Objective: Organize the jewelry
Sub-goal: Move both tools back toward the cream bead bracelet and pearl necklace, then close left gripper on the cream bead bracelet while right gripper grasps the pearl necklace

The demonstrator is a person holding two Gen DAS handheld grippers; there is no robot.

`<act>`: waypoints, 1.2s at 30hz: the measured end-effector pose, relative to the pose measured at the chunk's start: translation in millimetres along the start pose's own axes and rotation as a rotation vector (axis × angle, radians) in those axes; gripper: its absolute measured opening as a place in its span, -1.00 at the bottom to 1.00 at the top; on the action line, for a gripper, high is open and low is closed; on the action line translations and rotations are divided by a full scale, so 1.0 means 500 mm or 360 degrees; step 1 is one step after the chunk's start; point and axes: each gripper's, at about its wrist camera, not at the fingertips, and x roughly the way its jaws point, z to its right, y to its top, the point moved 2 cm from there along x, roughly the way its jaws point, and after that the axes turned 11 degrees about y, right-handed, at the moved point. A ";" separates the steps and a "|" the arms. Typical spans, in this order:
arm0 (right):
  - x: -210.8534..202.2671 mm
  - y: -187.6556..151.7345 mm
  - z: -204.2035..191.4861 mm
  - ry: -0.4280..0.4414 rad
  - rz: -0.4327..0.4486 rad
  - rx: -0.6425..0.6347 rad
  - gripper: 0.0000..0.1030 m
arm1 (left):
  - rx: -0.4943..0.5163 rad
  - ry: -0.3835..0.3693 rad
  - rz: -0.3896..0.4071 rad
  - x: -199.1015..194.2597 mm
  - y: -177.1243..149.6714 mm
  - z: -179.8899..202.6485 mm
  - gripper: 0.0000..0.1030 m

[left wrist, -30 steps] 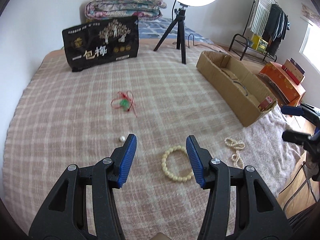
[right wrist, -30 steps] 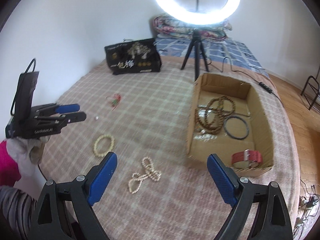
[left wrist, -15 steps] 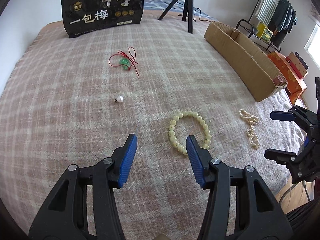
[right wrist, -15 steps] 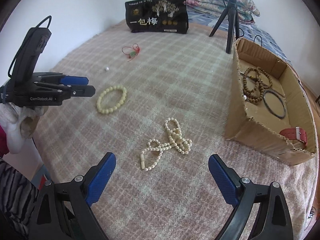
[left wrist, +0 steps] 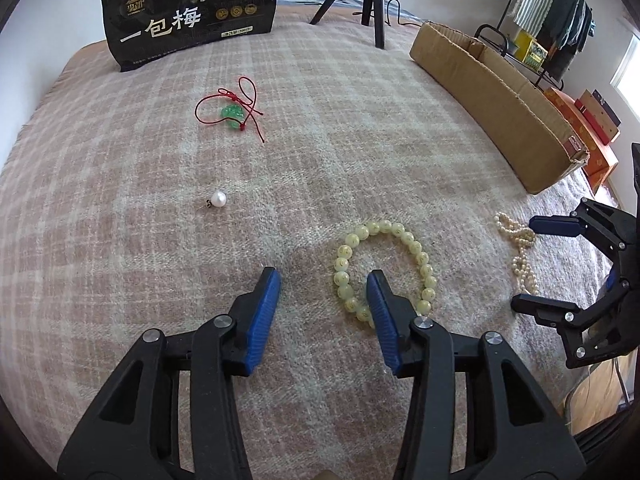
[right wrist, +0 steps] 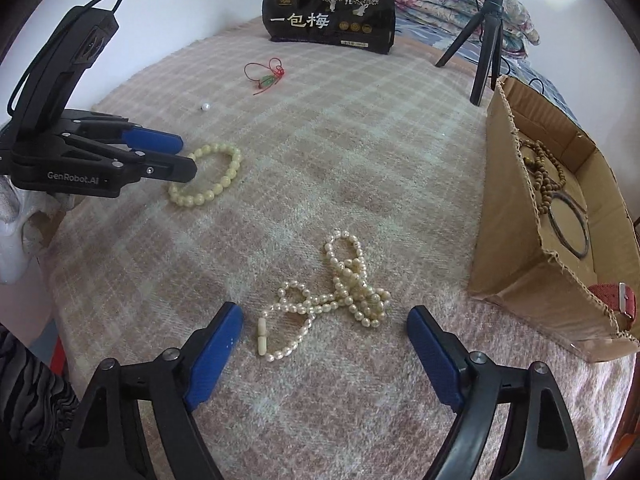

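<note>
The left tongs (left wrist: 323, 280) gape over the bracelet's (left wrist: 384, 270) near edge, one tip inside the loop; the open right tongs (right wrist: 324, 318) now straddle the pearls (right wrist: 336, 292), both lower than before.

A checked blanket (right wrist: 360, 152) is covering the bed. Lying on it are a yellow bead bracelet (left wrist: 384, 268), a pearl necklace (right wrist: 332, 296) at 3 o'clock from it, and a cardboard box (right wrist: 532, 264).
</note>
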 end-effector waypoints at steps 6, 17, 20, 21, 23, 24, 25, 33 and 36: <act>0.006 0.007 0.000 0.0066 0.0004 -0.0001 0.11 | -0.0011 0.0020 0.0006 0.004 0.005 0.000 -0.37; 0.004 0.009 0.010 0.0097 0.0013 0.0060 -0.50 | -0.0029 0.0008 0.0025 0.010 0.012 0.013 -0.87; 0.005 0.011 0.013 0.0093 0.0017 0.0081 -0.59 | -0.0035 0.0008 0.0029 0.009 0.012 0.013 -0.88; 0.005 0.013 0.014 0.0083 0.0021 0.0083 -0.66 | -0.0038 0.0006 0.0031 0.009 0.011 0.013 -0.88; 0.006 0.017 0.017 0.0080 0.0033 0.0095 -0.78 | -0.0039 0.0004 0.0036 0.007 0.011 0.013 -0.88; 0.005 0.017 0.018 0.0083 0.0042 0.0102 -0.82 | -0.0042 0.0003 0.0040 0.007 0.011 0.013 -0.89; 0.004 0.016 0.019 0.0084 0.0051 0.0107 -0.84 | -0.0047 0.0001 0.0042 0.006 0.011 0.012 -0.89; -0.027 0.008 0.018 0.0081 0.0136 0.0149 -0.93 | -0.0081 -0.0014 0.0071 -0.016 0.009 0.008 -0.90; -0.043 0.007 0.019 0.0072 0.0167 0.0163 -0.93 | -0.0090 -0.0020 0.0091 -0.030 0.010 0.008 -0.90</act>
